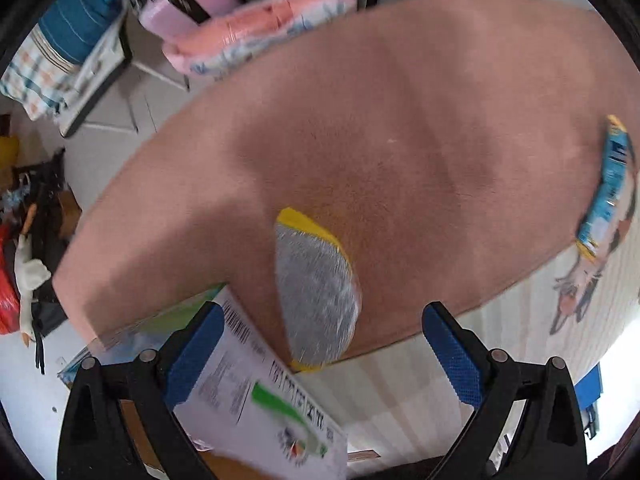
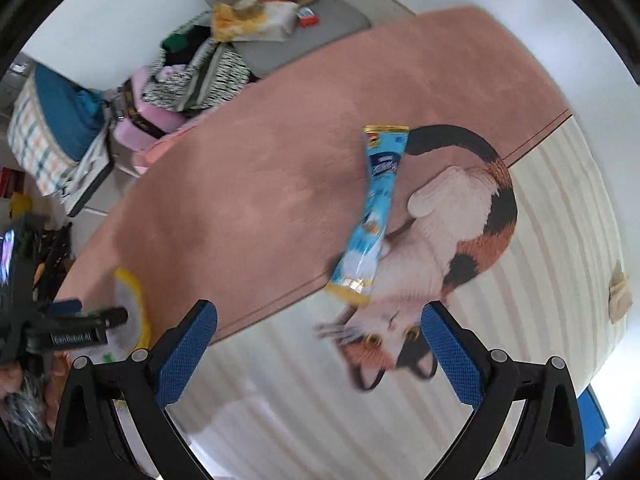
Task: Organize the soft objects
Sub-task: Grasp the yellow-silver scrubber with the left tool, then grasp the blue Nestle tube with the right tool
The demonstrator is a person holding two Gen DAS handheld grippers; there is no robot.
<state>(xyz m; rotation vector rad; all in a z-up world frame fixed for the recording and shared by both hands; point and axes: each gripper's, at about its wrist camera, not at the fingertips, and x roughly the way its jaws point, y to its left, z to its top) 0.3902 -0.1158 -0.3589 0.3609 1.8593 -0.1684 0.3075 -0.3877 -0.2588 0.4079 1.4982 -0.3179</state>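
A yellow sponge with a grey scouring face [image 1: 316, 292] lies on the pink rug [image 1: 400, 120], just ahead of my left gripper [image 1: 324, 352], which is open and empty above it. A long blue snack pouch [image 2: 372, 216] lies on the rug where the pink part meets the cat picture; it also shows at the right edge of the left wrist view [image 1: 608, 184]. My right gripper [image 2: 320, 356] is open and empty, a little short of the pouch. The sponge [image 2: 132, 312] and the left gripper's tool [image 2: 76, 328] show at the left of the right wrist view.
A flat white and green printed box [image 1: 256, 392] lies under my left gripper. Folded pink and patterned cloths [image 1: 256, 36], a blue cushion on a checked one [image 1: 76, 28] and a grey cushion with clutter [image 2: 288, 12] lie beyond the rug. Bags and a toy goose [image 1: 28, 276] lie at the left.
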